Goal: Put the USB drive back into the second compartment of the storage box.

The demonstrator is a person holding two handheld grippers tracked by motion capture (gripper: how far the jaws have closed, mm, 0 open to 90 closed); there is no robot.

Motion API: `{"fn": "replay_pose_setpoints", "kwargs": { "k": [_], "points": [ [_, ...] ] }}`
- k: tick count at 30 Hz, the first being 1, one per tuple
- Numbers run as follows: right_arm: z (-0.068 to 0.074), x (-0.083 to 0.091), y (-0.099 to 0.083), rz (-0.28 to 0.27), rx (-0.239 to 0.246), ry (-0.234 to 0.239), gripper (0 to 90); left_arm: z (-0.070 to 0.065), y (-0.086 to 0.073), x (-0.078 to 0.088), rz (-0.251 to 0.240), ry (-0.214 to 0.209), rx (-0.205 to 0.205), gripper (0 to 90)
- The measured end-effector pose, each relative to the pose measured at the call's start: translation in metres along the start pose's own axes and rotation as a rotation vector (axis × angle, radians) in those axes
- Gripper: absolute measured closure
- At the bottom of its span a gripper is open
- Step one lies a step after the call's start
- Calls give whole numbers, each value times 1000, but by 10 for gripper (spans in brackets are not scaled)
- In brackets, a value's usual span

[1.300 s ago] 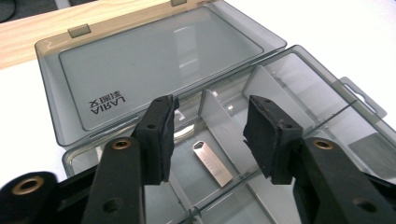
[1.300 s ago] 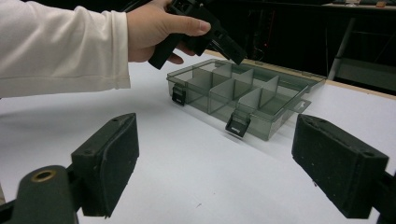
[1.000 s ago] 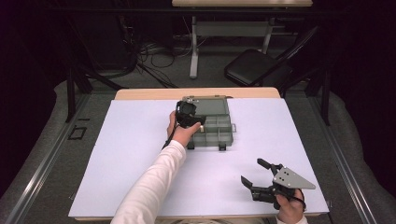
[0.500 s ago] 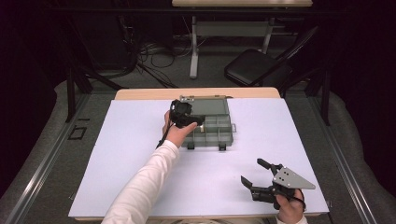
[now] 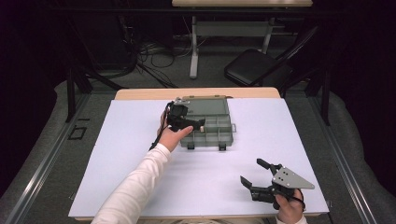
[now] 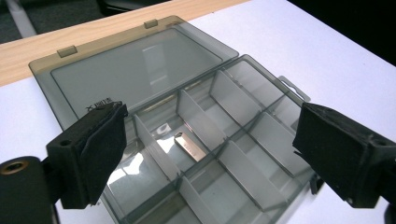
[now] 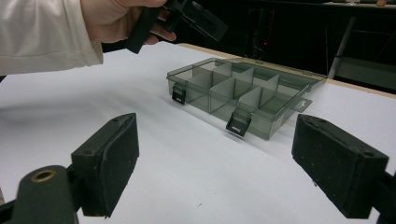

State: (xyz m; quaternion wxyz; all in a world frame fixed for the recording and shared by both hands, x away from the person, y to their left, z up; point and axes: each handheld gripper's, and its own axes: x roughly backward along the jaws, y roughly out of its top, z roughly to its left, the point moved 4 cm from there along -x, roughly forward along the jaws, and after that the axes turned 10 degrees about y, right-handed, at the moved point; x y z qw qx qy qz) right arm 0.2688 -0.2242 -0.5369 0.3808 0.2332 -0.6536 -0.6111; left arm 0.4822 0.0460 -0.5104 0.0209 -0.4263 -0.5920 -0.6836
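A lab or recording room, dimly lit: one white-covered table (image 5: 140,186) stands on grey carpet, dark curtains hang around it, loose cables (image 5: 144,51) trail over the floor behind, and a black folding chair (image 5: 257,67) sits beside a desk frame (image 5: 196,42)

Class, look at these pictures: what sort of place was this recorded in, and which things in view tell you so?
Probably a lab or workshop set up for recording, not a home. A white sheet covers the table under a fixed overhead camera, loose cables lie on the floor behind, and a folding chair stands among desk legs. The person works a handheld left gripper over a compartment box.
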Motion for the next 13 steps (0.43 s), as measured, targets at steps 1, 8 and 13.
{"fn": "replay_pose_setpoints", "kwargs": {
  "k": [1,8,13],
  "points": [
    [0,0,0,0,0,0,145,0,-1,1,-3,-2,-5,79],
    [1,-1,0,3,-2,2,144,0,-5,9,-14,-28,18,30],
    [0,0,0,4,-2,0,144,2,-10,14,-3,-40,5,2]
  ]
}}
